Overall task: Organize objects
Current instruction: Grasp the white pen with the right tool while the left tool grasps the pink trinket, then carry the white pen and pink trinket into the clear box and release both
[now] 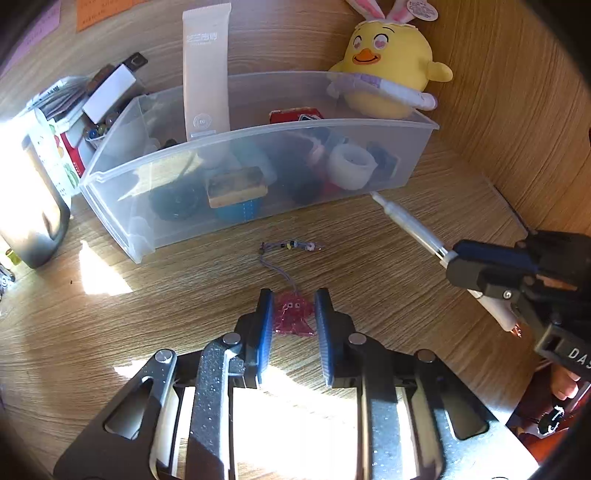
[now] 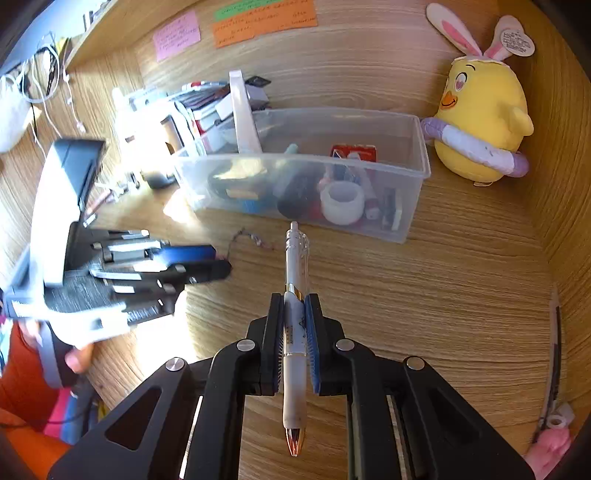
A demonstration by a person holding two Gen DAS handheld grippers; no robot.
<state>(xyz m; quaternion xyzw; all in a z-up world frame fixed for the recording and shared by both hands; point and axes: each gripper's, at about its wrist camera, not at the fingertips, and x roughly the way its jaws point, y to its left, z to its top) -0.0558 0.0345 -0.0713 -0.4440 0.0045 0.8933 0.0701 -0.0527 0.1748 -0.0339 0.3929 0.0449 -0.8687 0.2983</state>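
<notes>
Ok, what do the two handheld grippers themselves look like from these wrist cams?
Both match: the left gripper and right gripper have black angular frames with cut-outs, silver round pivot bolts, and two flat fingers faced with ribbed blue pads. White lettering, partly cut off, marks the right one's body. An orange-red sleeve shows.

Far ahead and to the right of the right gripper's fingers (image 2: 275,325), a yellow plush chick (image 2: 480,122) with pink-lined rabbit ears and a purple-and-white swim ring stands upright in the corner of the wooden desk (image 2: 443,295). On the wood wall beyond the fingertips, up and to the left, are stuck an orange note (image 2: 266,22), a green note (image 2: 258,5) and a pink note (image 2: 177,35). White cables (image 2: 44,74) hang at the far left. Ahead and left of the left gripper's fingers (image 1: 264,321), a stack of booklets and small boxes (image 1: 74,107) sits behind a sunlit dark canister (image 1: 37,206).
</notes>
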